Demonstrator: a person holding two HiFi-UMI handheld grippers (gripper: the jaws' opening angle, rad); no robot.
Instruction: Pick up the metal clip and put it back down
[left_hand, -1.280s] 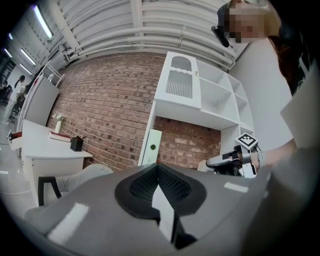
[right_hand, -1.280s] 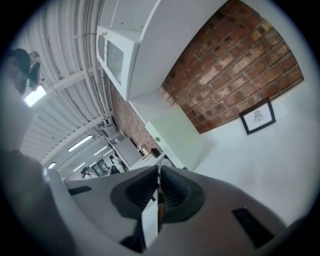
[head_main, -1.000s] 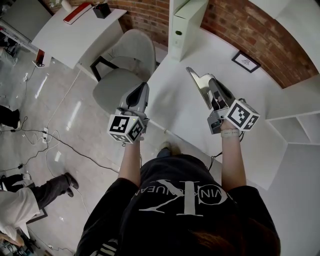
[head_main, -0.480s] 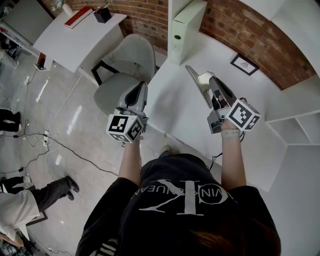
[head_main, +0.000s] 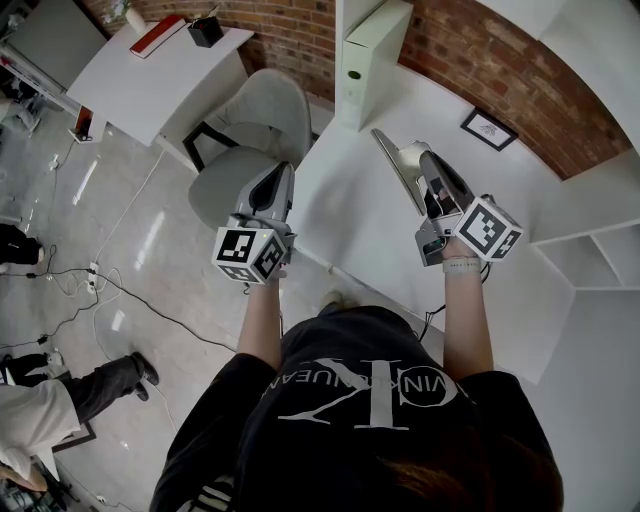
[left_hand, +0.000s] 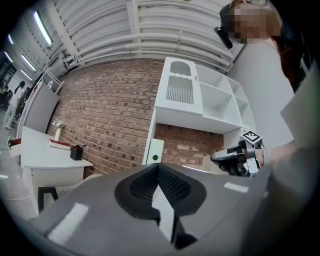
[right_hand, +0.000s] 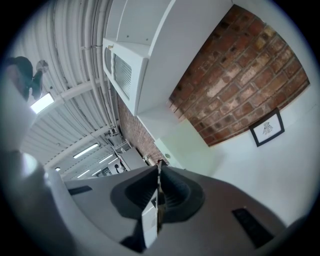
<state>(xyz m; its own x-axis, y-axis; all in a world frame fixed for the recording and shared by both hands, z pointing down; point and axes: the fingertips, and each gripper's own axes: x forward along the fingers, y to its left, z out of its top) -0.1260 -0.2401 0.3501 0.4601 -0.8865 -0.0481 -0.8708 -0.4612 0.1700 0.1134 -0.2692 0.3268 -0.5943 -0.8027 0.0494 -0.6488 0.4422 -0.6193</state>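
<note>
We see both arms stretched forward, each hand raising its tool above the near edge of the white table (head_main: 350, 215). The right tongs (head_main: 428, 158) are clenched on the metal clip (head_main: 395, 172). From above, the clip shows as a long, flat grey strip slanting along the left side of those tongs, up off the tabletop. In the right gripper view the right tongs (right_hand: 159, 171) are pressed together with only a thin sliver of the metal clip (right_hand: 159, 164) poking out past their tips, seen edge-on. That view points upward, towards the ceiling lights and the brick wall (right_hand: 240, 85).

The left tongs (head_main: 283, 172) hang over the table's left edge, near a grey chair (head_main: 255, 110). In the left gripper view the left tongs (left_hand: 159, 167) are clenched too, pad against pad, and we find nothing between them.

A white upright file box (head_main: 365, 50) stands at the back of the table against the brick, and a small framed picture (head_main: 490, 124) lies well to the right of it. We also make out a second table (head_main: 130, 80) off to the left carrying a red book (head_main: 155, 28) and a small black holder (head_main: 205, 22), with cables (head_main: 100, 290) trailing over the glossy floor below
</note>
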